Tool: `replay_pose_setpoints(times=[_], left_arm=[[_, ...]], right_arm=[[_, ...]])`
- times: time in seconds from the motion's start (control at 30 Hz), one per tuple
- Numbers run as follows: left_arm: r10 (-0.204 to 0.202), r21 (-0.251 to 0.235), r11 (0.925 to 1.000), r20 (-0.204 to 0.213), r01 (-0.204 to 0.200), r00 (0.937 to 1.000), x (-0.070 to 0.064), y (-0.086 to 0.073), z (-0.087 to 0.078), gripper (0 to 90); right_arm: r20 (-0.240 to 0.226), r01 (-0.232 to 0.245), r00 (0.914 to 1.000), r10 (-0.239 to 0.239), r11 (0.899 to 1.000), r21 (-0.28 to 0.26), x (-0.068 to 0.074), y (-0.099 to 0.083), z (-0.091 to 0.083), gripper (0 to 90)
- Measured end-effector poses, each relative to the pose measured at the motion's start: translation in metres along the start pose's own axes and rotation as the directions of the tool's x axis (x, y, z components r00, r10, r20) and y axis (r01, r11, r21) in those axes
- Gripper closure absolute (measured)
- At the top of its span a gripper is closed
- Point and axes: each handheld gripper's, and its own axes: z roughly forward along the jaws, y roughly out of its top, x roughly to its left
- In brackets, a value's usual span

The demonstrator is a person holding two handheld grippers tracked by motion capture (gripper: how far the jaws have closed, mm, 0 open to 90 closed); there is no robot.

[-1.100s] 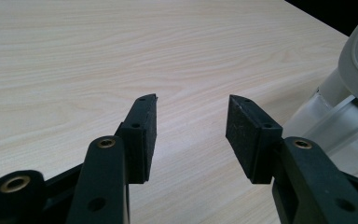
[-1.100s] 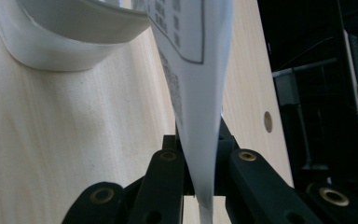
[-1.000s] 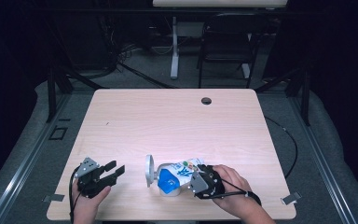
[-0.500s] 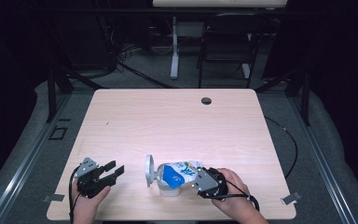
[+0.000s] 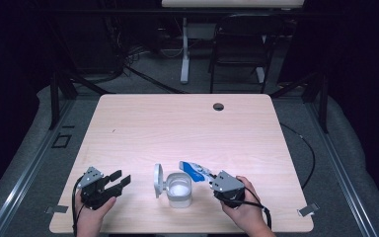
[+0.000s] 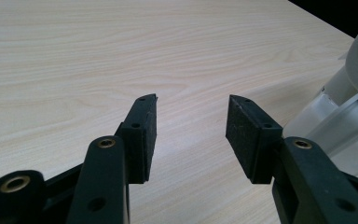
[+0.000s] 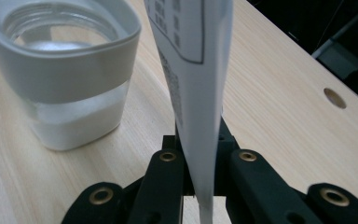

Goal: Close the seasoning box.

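While the right tongs clamp the flat end of a blue-and-white packet, that packet juts up just beside the open jar on the table; the left tongs rest agape, well apart.
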Motion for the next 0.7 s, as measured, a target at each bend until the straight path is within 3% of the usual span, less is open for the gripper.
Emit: replay_pose_setpoints(times=[0.13,0.2,0.43,0.53,0.7], left_arm=[[-0.001,-0.001,1.0000,-0.001,0.001,1.0000,0.000,0.000,-0.001,53.6],[-0.001,-0.001,1.0000,-0.001,0.001,1.0000,0.000,0.000,-0.001,53.6],[-0.003,-0.010,0.9999,-0.005,0.003,1.0000,0.000,0.000,-0.002,53.6],[-0.002,-0.008,1.0000,-0.006,0.002,1.0000,0.000,0.000,-0.002,53.6],[-0.002,-0.006,1.0000,-0.004,0.002,1.0000,0.000,0.000,-0.001,53.6]], right_arm=[[-0.002,-0.082,0.9966,0.082,0.997,-0.013,-0.004,-0.007,0.005,86.2],[-0.001,-0.133,0.9911,0.133,0.991,-0.019,-0.007,-0.011,0.008,86.1],[0.003,-0.242,0.9701,0.243,0.970,-0.036,-0.017,-0.018,0.013,86.0],[0.011,-0.283,0.9587,0.284,0.958,-0.047,-0.021,-0.019,0.014,85.9],[0.016,-0.366,0.9296,0.368,0.928,-0.071,-0.027,-0.022,0.018,85.9]])
